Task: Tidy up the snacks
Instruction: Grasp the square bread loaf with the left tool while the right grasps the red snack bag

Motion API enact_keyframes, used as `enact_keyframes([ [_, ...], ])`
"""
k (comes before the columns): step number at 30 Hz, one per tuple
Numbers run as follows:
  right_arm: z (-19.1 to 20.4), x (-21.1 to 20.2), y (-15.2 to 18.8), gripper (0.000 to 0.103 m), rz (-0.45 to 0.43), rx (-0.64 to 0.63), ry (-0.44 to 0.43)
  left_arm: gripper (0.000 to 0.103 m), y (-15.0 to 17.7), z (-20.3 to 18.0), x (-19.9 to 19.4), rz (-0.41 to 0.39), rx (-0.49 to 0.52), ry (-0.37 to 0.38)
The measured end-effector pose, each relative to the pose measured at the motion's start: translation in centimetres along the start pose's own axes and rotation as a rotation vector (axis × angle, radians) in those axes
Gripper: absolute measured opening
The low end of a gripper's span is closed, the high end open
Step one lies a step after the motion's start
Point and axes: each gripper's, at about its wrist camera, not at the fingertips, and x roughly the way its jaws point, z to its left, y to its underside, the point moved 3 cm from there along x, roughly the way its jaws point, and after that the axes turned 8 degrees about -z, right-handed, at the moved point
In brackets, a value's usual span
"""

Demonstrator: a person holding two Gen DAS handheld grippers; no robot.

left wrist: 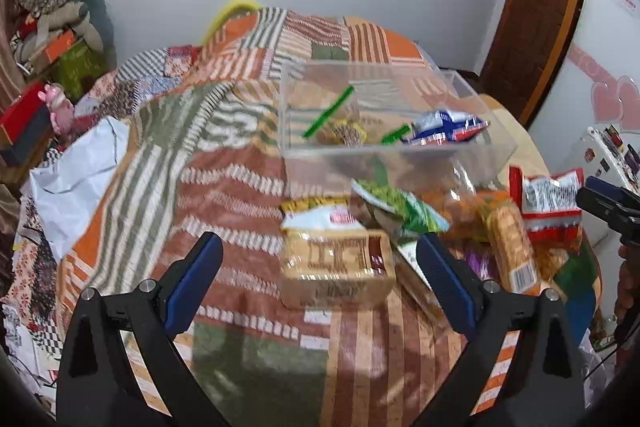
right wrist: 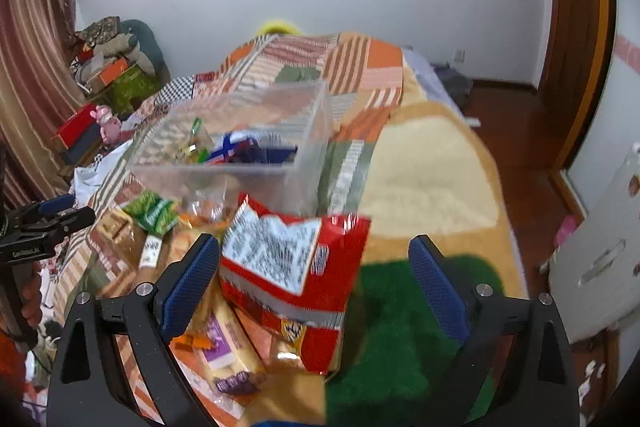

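Sorting step in hand, by the look of it: loose snacks going into the clear rectangular plastic bin [left wrist: 396,107] on the bed's striped patchwork quilt [left wrist: 224,163], with several packets not yet in

Already inside the bin: a blue-and-white foil packet [left wrist: 448,127], a small yellow wrapped sweet [left wrist: 348,133] and clear bags with green zip strips [left wrist: 330,111]

Just in front of the bin's near wall, a heap of snacks lying on the quilt: a tan clear-wrapped cracker pack [left wrist: 336,267], a green-and-white crinkled snack bag [left wrist: 400,203], a yellow-orange biscuit sleeve [left wrist: 510,247] and a red-and-white crisp bag [right wrist: 296,267] at the heap's right end

Left gripper [left wrist: 318,253] low over the quilt in front of the bin, jaws spread wide with the cracker pack lying between them, not pinching anything

Right gripper [right wrist: 314,255] also short of the bin, jaws spread wide, the crisp bag tilted up between them nearer the left finger, contact not clear through the blur, so nothing judged as held

Next move probably calling for a closing squeeze on the chosen pack, light enough not to crush crackers or crisps, then a lift clear of the heap, over the bin's near wall and down into the free space beside the foil packet

Risk, as a judgement: slippery wrappers sliding out of a shallow pinch
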Motion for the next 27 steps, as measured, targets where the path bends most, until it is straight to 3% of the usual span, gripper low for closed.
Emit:
enact_keyframes([
  [9,0.9,1.6,1.8,0.093,0.06,0.0,-0.038,0.099,2.0,-0.1,3.2,0.075,-0.021,0.002],
  [17,1.8,1.3,2.3,0.054,0.06,-0.026,-0.107,0.098,2.5,-0.5,4.5,0.087,-0.046,0.034],
  [19,2.2,1.2,2.4,0.043,0.052,-0.038,-0.109,0.091,2.6,-0.8,4.8,0.094,-0.044,0.04],
  [21,2.3,1.0,2.4,0.035,0.051,-0.039,-0.122,0.085,2.8,-1.1,4.9,0.096,-0.029,0.028],
  [27,2.5,0.4,2.3,0.022,0.043,-0.004,-0.19,0.083,3.1,-0.9,4.2,0.079,-0.036,0.024],
])
